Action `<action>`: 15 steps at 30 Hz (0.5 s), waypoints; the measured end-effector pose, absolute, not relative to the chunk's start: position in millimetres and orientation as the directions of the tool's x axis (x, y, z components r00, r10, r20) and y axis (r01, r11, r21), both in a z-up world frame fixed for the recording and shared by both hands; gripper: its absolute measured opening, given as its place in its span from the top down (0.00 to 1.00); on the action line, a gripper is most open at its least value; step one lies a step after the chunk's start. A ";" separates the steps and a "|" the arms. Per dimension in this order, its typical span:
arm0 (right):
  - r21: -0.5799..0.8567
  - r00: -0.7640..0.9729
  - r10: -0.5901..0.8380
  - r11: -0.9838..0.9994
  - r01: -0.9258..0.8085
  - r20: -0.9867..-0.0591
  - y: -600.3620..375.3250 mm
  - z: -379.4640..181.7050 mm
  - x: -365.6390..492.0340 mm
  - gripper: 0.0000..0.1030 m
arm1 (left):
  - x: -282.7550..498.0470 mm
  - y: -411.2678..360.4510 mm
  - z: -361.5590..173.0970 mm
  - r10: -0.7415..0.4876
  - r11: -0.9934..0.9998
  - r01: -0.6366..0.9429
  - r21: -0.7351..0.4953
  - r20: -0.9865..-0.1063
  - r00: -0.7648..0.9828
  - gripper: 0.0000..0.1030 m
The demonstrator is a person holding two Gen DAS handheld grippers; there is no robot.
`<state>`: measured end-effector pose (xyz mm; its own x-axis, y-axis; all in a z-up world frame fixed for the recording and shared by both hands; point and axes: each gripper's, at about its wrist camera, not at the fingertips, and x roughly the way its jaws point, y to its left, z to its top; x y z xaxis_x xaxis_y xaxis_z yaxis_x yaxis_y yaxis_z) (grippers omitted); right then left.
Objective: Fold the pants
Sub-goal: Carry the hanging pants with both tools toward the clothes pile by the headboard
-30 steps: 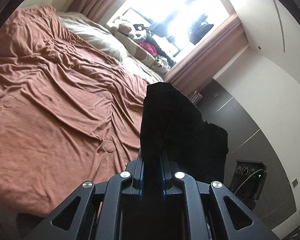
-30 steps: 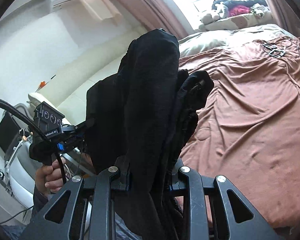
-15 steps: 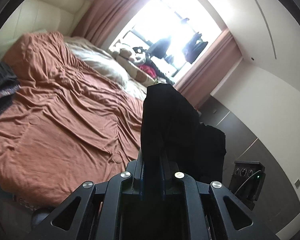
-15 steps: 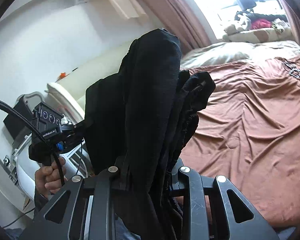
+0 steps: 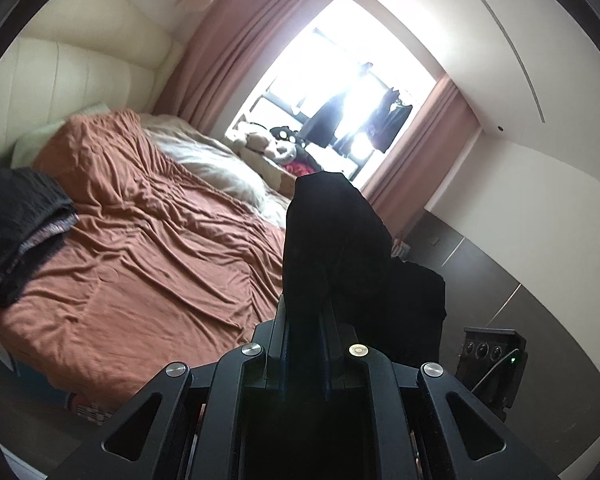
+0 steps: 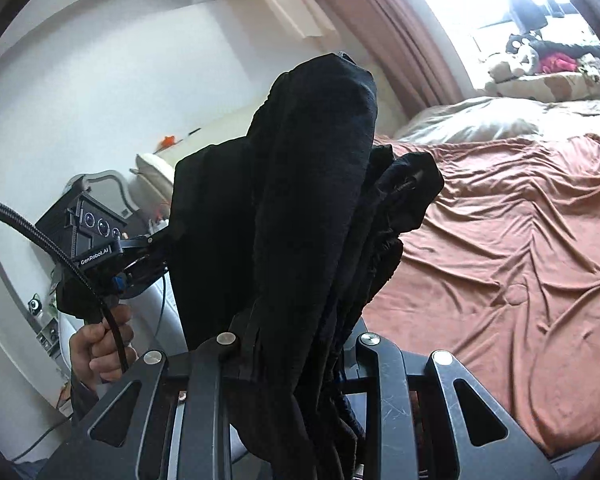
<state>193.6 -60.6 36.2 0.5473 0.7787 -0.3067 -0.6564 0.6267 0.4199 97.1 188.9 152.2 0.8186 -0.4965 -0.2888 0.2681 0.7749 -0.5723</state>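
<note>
While each claw clamps them, black pants (image 5: 332,240) bunch over left claw (image 5: 305,316); right claw (image 6: 296,344).

Rumpled rust-brown bedspread (image 5: 140,272), folded dark clothes stack (image 5: 16,224) at its edge, pink curtains (image 5: 228,56), bright window (image 5: 340,80)

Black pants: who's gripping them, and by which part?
Both. The left gripper and right gripper are each shut on a bunched edge of the black pants, held above the bed. Which part cannot be told.
</note>
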 end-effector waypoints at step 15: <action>0.356 0.466 0.827 0.558 -0.750 -0.314 -2.3 44.4 205.2 0.78 | 53.8 266.1 175.2 -0.386 0.795 0.190 -0.576 -0.239 0.891 0.88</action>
